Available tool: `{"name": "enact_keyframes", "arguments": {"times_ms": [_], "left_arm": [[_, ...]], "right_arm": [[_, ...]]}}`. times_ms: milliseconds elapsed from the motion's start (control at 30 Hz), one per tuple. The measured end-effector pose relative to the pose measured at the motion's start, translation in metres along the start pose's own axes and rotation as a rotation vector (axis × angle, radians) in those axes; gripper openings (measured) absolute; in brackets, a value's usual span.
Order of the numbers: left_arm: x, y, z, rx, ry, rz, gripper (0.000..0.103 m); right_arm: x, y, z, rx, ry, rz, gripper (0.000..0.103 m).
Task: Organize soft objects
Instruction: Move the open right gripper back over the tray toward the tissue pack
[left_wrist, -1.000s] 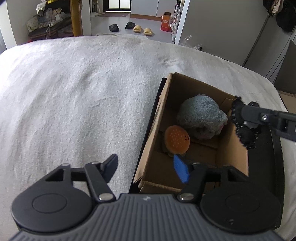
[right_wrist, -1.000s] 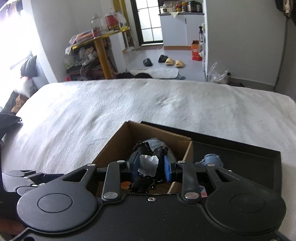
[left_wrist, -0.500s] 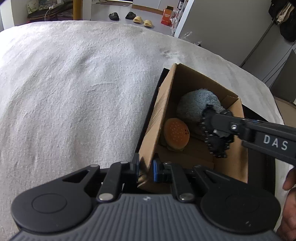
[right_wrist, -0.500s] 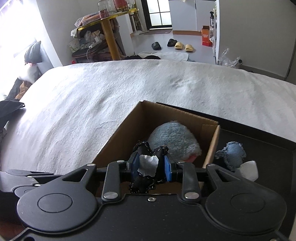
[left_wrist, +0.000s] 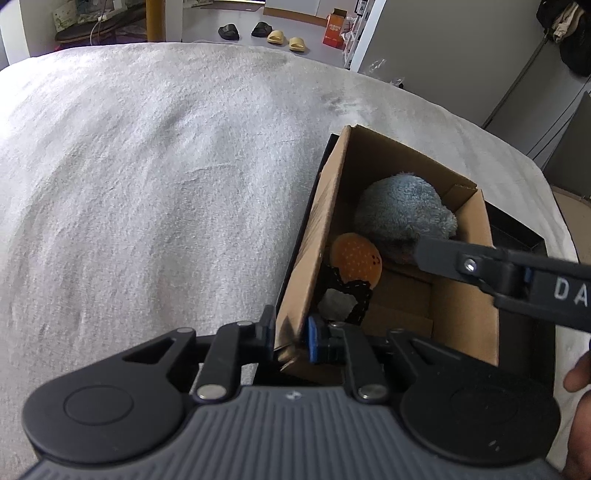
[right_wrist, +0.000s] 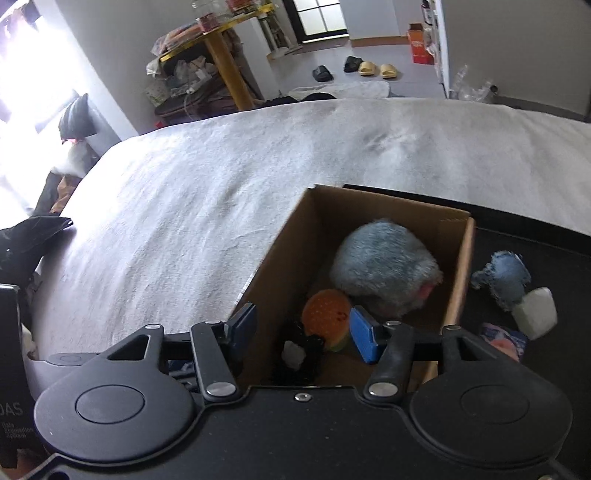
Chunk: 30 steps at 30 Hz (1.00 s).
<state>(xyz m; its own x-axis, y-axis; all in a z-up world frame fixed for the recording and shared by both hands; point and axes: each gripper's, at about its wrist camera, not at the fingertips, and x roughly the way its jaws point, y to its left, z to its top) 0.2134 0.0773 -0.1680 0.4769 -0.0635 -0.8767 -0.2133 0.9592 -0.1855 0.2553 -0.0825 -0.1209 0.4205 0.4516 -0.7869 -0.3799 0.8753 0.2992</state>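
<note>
Left hand-held gripper (left_wrist: 290, 338) clamps the cardboard box (left_wrist: 310, 236) wall, box long axis running away; right hand-held gripper (right_wrist: 301, 326) wide, only its view shows denim scrap (right_wrist: 504, 275).

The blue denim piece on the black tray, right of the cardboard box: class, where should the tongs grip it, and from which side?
Grip the blue denim piece across its bunched middle, coming from above. It lies low and crumpled on the black tray, beside a white piece, so a side approach would probably snag the cardboard box wall. The right tongs are open and nearest.
</note>
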Motion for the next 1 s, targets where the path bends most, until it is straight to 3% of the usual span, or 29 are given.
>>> {"name": "enact_keyframes", "arguments": {"times_ms": [100,333,700,833,1000], "left_arm": [[-0.001,0.000,0.000,-0.002,0.001,0.004,0.018],[-0.006,-0.003,0.003,0.007,0.003,0.057,0.041],[-0.028,-0.022,0.009,0.039,-0.035,0.125,0.060],[-0.033,-0.033,0.009,0.069,-0.040,0.150,0.064],[-0.040,-0.045,0.009,0.097,-0.053,0.172,0.066]], "right_arm": [[-0.005,-0.006,-0.003,0.004,0.001,-0.025,0.058],[-0.023,-0.014,-0.009,-0.024,-0.022,-0.115,0.078],[-0.049,-0.037,-0.015,0.007,-0.072,-0.173,0.102],[-0.054,-0.042,-0.016,-0.017,-0.082,-0.248,0.103],[-0.061,-0.056,-0.018,0.001,-0.093,-0.257,0.103]]}}
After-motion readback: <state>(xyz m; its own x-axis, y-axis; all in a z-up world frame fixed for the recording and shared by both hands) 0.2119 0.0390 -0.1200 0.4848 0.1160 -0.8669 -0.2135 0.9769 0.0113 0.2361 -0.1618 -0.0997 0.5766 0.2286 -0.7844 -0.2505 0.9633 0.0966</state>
